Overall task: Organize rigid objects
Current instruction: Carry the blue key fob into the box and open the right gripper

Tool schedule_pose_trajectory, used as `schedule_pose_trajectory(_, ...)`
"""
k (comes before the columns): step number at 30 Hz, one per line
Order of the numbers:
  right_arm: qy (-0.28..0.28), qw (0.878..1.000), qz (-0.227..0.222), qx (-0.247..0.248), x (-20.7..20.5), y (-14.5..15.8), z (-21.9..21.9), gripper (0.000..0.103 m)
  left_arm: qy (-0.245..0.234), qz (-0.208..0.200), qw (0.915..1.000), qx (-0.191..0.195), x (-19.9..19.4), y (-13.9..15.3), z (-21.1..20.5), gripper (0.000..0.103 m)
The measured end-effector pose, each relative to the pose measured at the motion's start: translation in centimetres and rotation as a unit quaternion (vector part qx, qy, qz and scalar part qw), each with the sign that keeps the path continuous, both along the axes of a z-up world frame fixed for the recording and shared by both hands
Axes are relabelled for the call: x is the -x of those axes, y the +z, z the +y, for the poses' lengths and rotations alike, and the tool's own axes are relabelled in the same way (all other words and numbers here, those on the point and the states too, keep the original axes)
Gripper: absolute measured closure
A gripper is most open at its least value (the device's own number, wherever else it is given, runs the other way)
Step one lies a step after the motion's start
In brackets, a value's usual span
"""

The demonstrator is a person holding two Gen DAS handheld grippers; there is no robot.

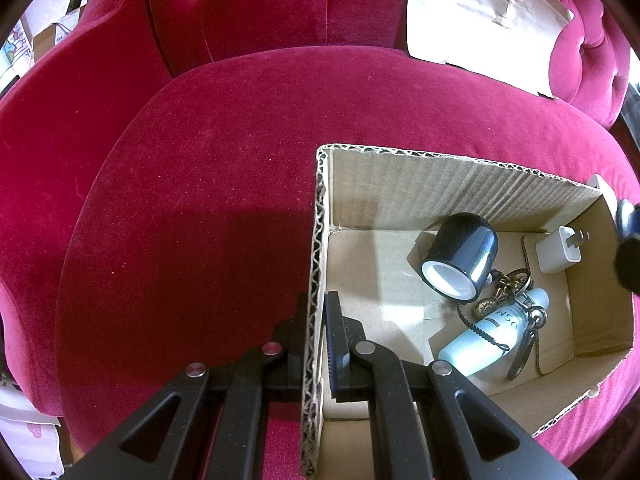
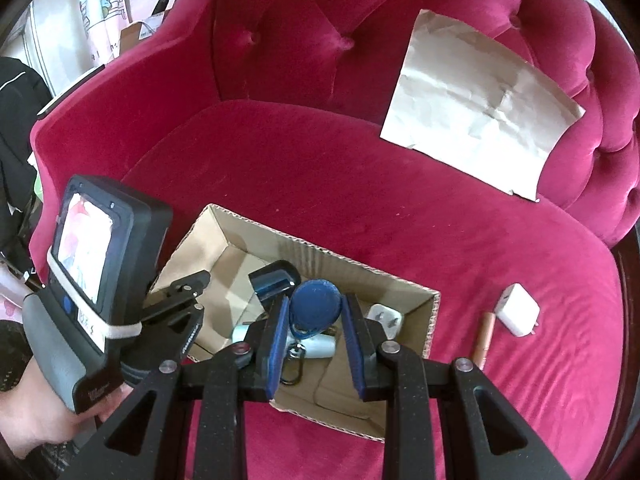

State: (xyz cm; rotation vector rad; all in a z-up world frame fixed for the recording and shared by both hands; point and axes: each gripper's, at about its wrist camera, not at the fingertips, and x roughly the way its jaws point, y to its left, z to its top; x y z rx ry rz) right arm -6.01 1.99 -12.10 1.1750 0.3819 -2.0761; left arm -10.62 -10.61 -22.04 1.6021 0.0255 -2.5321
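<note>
A cardboard box [image 1: 400, 184] sits on a red velvet sofa [image 1: 200, 200]. The left gripper [image 1: 318, 312] is clamped shut on the box's left wall, steadying it. The right gripper [image 2: 316, 320] pinches a blue key fob [image 2: 314, 304] between its pads, hovering over the box. Inside lie a black cap [image 1: 460, 256], a pale blue bottle [image 1: 484, 332], a keyring [image 1: 516, 280] and a white plug [image 1: 556, 252]. On the seat beside the box's right wall lie a white charger [image 2: 518, 310] and a copper tube [image 2: 484, 340]. The step looks like dropping the fob in; next, the pads need to part over the box.

Black speckled tool [image 2: 316, 344] arms, blue pads [image 2: 278, 344], round silver pivot screws [image 2: 389, 347].
</note>
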Motion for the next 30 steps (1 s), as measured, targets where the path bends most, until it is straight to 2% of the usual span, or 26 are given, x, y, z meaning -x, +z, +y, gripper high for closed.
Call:
schedule_pose_trajectory(19, -0.013, 0.999, -0.051, -0.004, 1.0, -4.3, -2.5, 0.075, 0.001, 0.000, 1.0000, 0.000, 0.0, 0.0, 0.0, 0.096)
schedule_pose_trajectory(27, -0.019, 0.999, -0.050, 0.003, 1.3, -4.3, -2.2, 0.075, 0.001, 0.000, 1.0000, 0.000, 0.0, 0.0, 0.0, 0.096)
schedule_pose_trajectory(30, -0.020, 0.999, -0.048, 0.000, 1.3, -4.2, -2.2, 0.072, 0.001, 0.000, 1.0000, 0.000, 0.0, 0.0, 0.0, 0.096)
